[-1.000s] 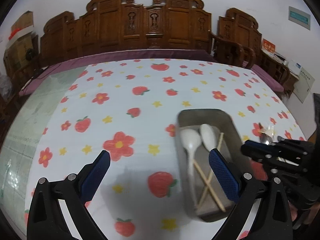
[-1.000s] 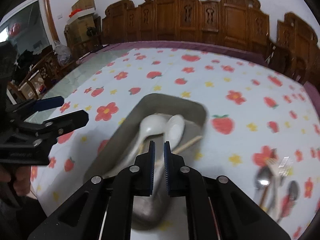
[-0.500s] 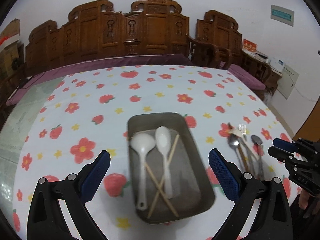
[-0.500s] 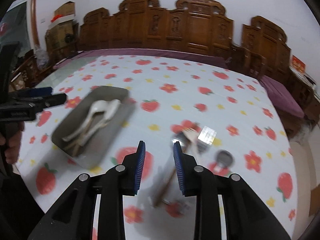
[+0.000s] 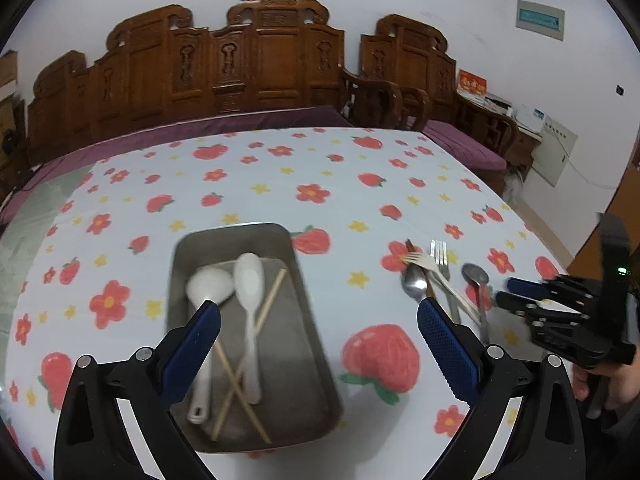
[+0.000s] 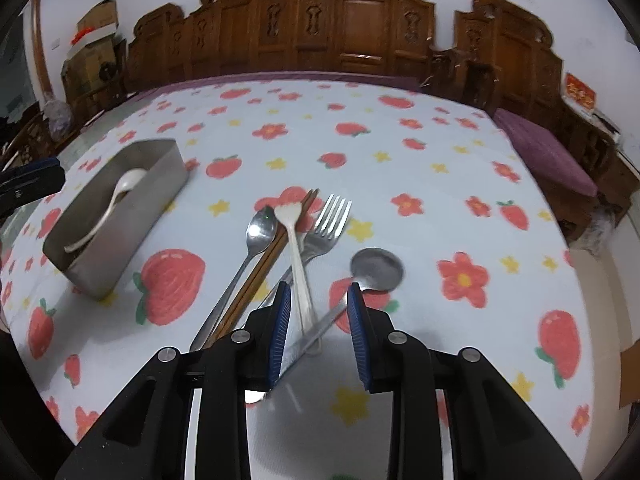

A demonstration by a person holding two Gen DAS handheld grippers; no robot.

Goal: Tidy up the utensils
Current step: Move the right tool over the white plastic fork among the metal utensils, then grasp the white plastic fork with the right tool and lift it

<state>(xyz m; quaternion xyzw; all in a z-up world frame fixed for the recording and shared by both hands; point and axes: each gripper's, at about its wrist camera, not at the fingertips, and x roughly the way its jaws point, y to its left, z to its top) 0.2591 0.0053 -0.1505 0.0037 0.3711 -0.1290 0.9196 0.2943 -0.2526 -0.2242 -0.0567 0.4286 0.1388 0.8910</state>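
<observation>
The right hand-held gripper (image 6: 316,320), jaws parted and empty, hovers over loose forks and spoons (image 6: 296,248) on the bench (image 6: 440,200), their tray (image 6: 120,216) at ten o'clock; next, seemingly, lower and pinch one handle; the left hand-held gripper (image 5: 320,344) waits released.

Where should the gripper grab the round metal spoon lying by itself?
Best on the thin handle of the round-bowled metal spoon, probably midway, coming straight down with the open right gripper. The bowl is wide and flat; the handle is narrow, though its near end crosses the white plastic fork.
</observation>
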